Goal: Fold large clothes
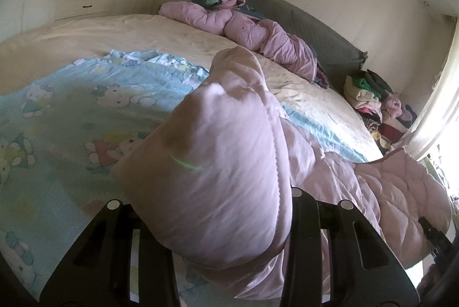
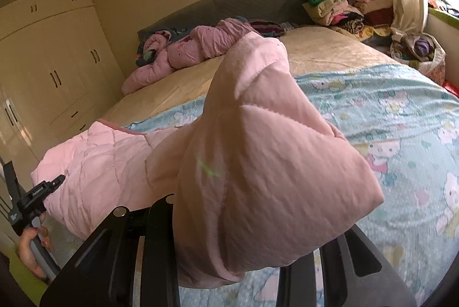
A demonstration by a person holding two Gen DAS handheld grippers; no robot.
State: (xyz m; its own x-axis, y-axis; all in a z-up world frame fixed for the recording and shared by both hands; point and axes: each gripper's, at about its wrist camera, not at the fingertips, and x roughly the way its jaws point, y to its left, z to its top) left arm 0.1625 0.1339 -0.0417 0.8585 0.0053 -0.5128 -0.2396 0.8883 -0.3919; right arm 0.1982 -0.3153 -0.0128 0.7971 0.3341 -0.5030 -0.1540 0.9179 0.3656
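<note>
A large pale pink quilted jacket (image 1: 223, 152) hangs between both grippers above the bed. My left gripper (image 1: 226, 224) is shut on one bunched end of it; the fabric fills the space between the black fingers (image 1: 301, 235). My right gripper (image 2: 229, 238) is shut on the other end of the jacket (image 2: 258, 149), which bulges up over its fingers (image 2: 157, 235). The quilted body of the jacket sags between the two (image 2: 94, 163). The left gripper also shows in the right wrist view (image 2: 34, 198), held by a hand.
A light blue cartoon-print sheet (image 1: 71, 117) covers the near part of the bed, a cream bedspread (image 1: 172, 34) the far part. A second pink padded garment (image 1: 243, 29) lies by the grey headboard. A pile of clothes (image 2: 344, 6) sits by the window. White wardrobes (image 2: 57, 63) line the wall.
</note>
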